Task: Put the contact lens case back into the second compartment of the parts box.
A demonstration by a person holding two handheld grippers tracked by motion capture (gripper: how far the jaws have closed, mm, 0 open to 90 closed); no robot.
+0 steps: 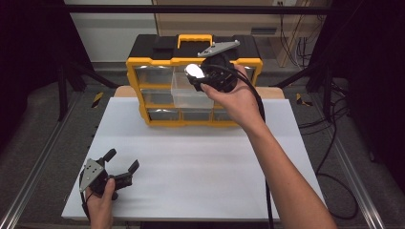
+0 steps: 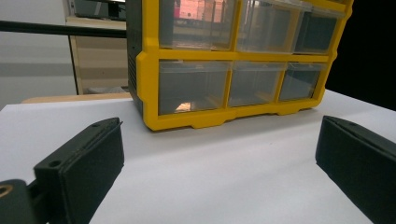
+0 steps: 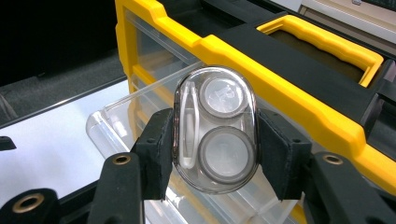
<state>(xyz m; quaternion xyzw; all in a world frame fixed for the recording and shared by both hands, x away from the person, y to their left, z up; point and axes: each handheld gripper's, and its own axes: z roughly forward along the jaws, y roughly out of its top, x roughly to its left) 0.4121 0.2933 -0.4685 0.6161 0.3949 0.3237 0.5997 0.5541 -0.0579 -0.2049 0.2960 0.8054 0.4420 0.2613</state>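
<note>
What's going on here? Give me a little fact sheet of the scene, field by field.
Setting: white table
Storage: yellow and black drawer organiser with a carry handle
Open drawer: clear drawer pulled out of the organiser's top row
Right claw: shut on a clear oval case, held above the open drawer
Case contents: two round wells and a thin white piece
Left claw: open, resting low on the table, holding nothing

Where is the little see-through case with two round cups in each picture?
High view: the clear case is top middle, held in the right hand-held gripper over the pulled-out drawer.
Left gripper view: the case is not in this picture.
Right gripper view: the case sits dead centre, pinched between the two black jaws.
Shared landmark: the yellow organizer box.
</note>
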